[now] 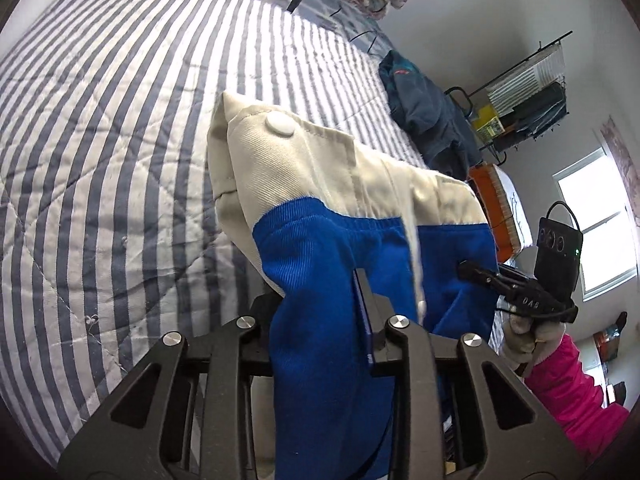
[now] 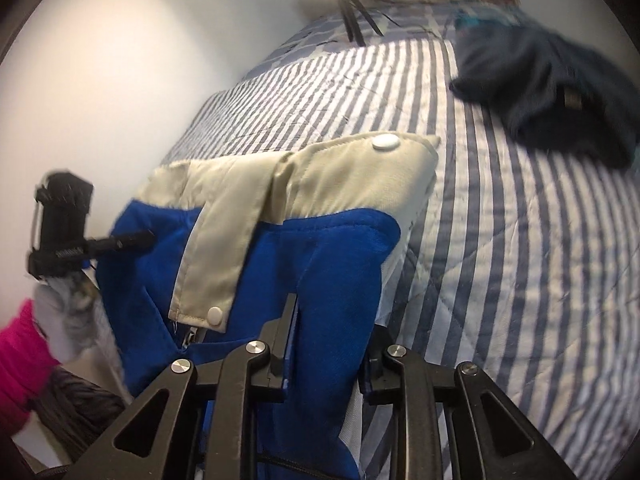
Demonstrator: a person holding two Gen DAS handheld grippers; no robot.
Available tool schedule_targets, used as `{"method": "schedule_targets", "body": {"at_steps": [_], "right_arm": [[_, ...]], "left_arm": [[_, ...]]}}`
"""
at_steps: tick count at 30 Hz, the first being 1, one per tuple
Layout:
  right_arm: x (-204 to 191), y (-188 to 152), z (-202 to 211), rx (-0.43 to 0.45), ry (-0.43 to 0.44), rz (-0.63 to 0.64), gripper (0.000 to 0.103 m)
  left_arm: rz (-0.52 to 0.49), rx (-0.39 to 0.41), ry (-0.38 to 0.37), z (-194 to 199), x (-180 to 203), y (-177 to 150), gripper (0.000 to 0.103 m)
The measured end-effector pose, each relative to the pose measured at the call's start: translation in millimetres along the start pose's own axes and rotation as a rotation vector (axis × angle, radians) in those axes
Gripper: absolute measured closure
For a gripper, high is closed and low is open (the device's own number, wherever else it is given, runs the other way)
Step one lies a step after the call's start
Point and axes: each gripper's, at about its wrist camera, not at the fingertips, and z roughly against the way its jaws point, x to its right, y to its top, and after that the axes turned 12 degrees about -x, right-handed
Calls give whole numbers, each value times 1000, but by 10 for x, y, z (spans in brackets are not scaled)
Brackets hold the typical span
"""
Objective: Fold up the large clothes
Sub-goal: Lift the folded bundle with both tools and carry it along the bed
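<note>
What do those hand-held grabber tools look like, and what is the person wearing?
Each hand-held gripper is matte black, its angular linkage arms pierced by triangular cut-outs and joined by silver round pins: left hand-held gripper, right hand-held gripper. The person wears a bright pink sleeve and a pale glove.

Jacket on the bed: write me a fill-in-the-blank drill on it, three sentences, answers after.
1. Each claw, left and right, is shut on the jacket's ____ fabric.
2. The band above the blue part is ____.
3. The bedcover under the jacket has a ____ pattern.

Missing words: blue; beige; striped
</note>
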Motion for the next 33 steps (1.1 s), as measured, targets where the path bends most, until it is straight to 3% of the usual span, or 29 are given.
{"method": "schedule_targets", "body": {"at_steps": [19,33], "right_arm": [[-79,5,615,95,-227,43,82],[471,336,1183,181,-360,12,82]], "left_arm": [[-177,42,-1,-152,800,294,79],[-313,76,-40,-495,1512,985,79]]}}
